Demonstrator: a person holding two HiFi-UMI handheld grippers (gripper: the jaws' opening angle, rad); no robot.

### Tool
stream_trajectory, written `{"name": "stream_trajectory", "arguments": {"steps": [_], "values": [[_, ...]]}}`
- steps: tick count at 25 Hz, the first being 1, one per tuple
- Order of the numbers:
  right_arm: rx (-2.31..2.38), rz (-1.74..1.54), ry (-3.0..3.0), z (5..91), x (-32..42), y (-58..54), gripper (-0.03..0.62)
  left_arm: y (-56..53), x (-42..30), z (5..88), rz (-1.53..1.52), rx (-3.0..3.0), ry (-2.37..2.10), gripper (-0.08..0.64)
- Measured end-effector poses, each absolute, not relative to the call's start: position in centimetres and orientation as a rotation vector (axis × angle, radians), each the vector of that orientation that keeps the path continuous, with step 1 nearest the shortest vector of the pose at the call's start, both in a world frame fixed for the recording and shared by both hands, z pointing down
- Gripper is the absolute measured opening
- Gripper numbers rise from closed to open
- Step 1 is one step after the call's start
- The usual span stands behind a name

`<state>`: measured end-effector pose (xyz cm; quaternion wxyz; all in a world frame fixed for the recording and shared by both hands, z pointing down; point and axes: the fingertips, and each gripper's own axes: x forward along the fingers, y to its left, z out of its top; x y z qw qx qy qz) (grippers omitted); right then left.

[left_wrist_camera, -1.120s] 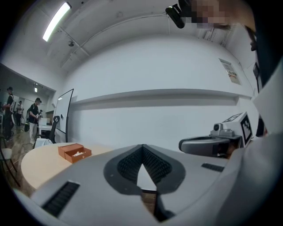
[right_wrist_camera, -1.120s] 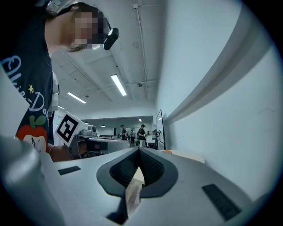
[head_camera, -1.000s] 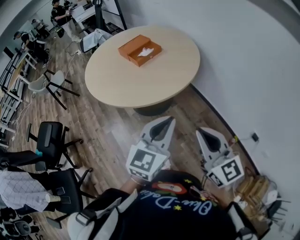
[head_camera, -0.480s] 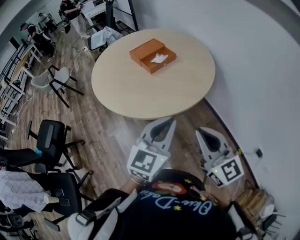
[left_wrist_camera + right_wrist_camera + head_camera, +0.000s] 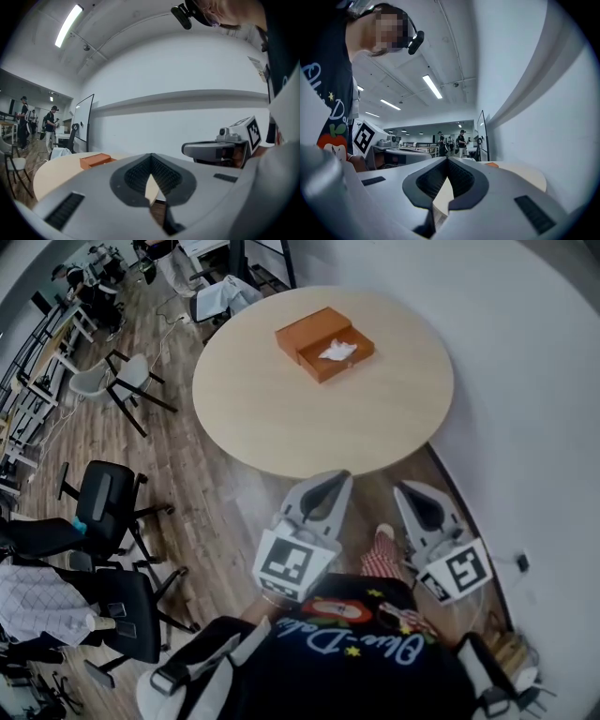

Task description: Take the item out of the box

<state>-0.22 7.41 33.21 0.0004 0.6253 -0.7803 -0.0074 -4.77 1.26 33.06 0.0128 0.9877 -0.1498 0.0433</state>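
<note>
An orange box (image 5: 323, 343) lies on the far part of a round beige table (image 5: 281, 418), its drawer pulled out with a white crumpled item (image 5: 337, 351) inside. Both grippers hang close to my body, well short of the table's near edge. My left gripper (image 5: 335, 480) is shut with nothing in it, and my right gripper (image 5: 406, 490) is shut and holds nothing too. In the left gripper view the box (image 5: 95, 161) shows small beyond the closed jaws (image 5: 151, 161). The right gripper view shows the closed jaws (image 5: 447, 163) and a sliver of the box (image 5: 491, 164).
Black office chairs (image 5: 103, 512) stand on the wood floor at the left, a white chair (image 5: 112, 381) further back. A curved white wall (image 5: 525, 381) runs along the right. People stand at desks far back left (image 5: 94, 287). A striped trouser leg (image 5: 380, 557) shows between the grippers.
The table and box have come nearer and shifted right in the head view as I step toward them. Both grippers stay shut in the same pose.
</note>
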Motion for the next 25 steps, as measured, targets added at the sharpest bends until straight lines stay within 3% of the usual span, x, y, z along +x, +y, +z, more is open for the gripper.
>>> {"name": "stream_trajectory", "arguments": {"steps": [25], "values": [[1.497,-0.028,-2.818,29.9,8.1,-6.4,-0.002,-9.5,0.8,31.7,0.205,2.916,-1.057,-0.015]]}}
